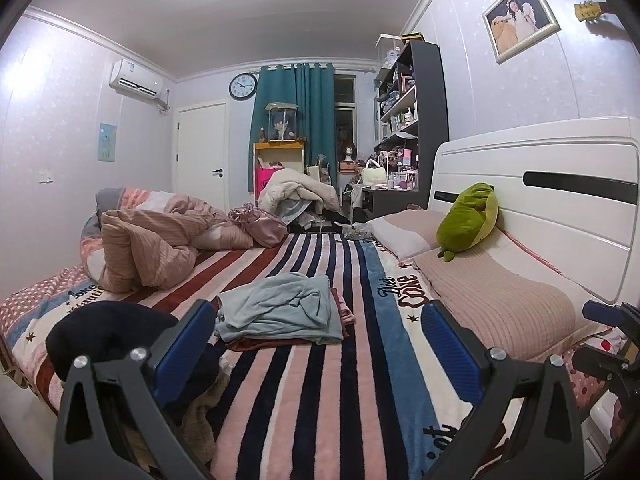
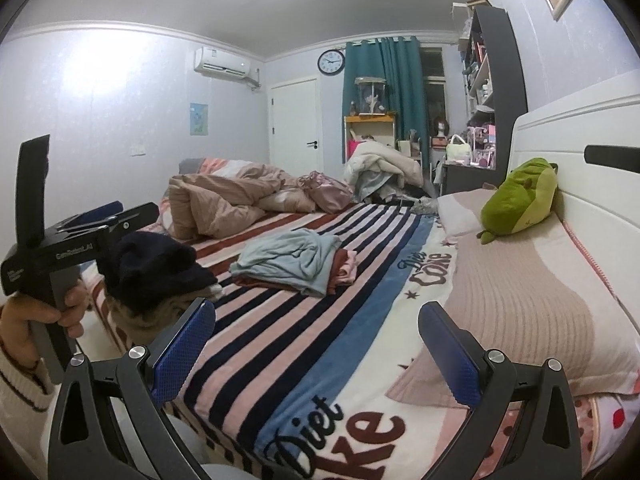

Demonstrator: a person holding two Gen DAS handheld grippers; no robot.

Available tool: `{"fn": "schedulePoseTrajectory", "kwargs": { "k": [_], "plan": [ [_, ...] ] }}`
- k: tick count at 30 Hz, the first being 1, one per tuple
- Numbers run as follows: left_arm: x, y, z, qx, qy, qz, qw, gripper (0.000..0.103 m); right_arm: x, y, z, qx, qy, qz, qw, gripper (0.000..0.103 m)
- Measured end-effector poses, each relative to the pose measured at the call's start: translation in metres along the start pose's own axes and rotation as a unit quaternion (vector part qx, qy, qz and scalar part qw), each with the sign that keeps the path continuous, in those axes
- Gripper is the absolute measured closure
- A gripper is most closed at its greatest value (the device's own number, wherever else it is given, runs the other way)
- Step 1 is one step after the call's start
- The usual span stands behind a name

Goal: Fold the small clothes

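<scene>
Nearest us, the left gripper (image 1: 318, 344) and the right gripper (image 2: 318, 344) both hang over the striped plush blanket (image 1: 320, 380) with their blue-padded jaws spread wide and nothing between them. Taking that blanket as our landmark, a heap of dark navy and beige unfolded clothes (image 1: 108, 332) sits at its near left edge, just beside the left gripper's jaws. We judge this heap to be the next work: we would take 1 garment only, pinch it at 2 corners or the shoulders, lift it clear, and spread it flat on the bare stripes before making any fold. Further along the blanket's middle lies the pale blue folded garment (image 1: 280, 308) atop a small stack of reddish and pink pieces (image 1: 346, 308); we should keep clear of it. Beyond, at the blanket's far left, a rumpled tan quilt (image 1: 152, 248) is bunched up.
</scene>
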State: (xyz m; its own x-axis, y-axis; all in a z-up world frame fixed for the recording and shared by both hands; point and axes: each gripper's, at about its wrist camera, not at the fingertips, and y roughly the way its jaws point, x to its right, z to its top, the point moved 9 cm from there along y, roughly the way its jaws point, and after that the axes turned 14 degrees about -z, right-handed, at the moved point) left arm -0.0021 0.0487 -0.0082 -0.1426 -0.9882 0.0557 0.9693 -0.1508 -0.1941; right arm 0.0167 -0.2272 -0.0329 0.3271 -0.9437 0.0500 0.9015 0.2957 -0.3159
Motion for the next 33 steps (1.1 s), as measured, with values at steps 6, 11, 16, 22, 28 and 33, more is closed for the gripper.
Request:
{"fn": "schedulePoseTrajectory", "kwargs": {
  "k": [6,11,16,22,28,33],
  "plan": [
    [0.001,-0.002,0.001,0.001,0.002,0.001,1.0,0.001,-0.001,-0.001,-0.001,-0.001,-0.002,0.004,1.0,0.001],
    [0.002,-0.002,0.001,0.0,0.002,0.0,1.0,0.001,-0.001,-0.003,-0.001,0.001,0.0,0.002,1.0,0.001],
    [0.005,-0.003,0.002,0.0,0.002,-0.002,1.0,0.001,0.0,-0.004,0.0,0.0,0.007,0.0,1.0,0.001],
    [0.007,-0.004,0.002,0.0,0.005,-0.001,1.0,0.001,0.002,-0.007,0.001,0.002,0.009,-0.002,1.0,0.001],
    [0.008,-0.003,0.001,0.0,0.005,-0.001,1.0,0.001,0.003,-0.008,0.003,0.004,0.008,-0.005,1.0,0.001],
    [0.008,-0.003,0.001,0.0,0.003,-0.003,1.0,0.001,0.004,-0.01,0.006,0.003,0.012,-0.012,1.0,0.001]
  ]
}}
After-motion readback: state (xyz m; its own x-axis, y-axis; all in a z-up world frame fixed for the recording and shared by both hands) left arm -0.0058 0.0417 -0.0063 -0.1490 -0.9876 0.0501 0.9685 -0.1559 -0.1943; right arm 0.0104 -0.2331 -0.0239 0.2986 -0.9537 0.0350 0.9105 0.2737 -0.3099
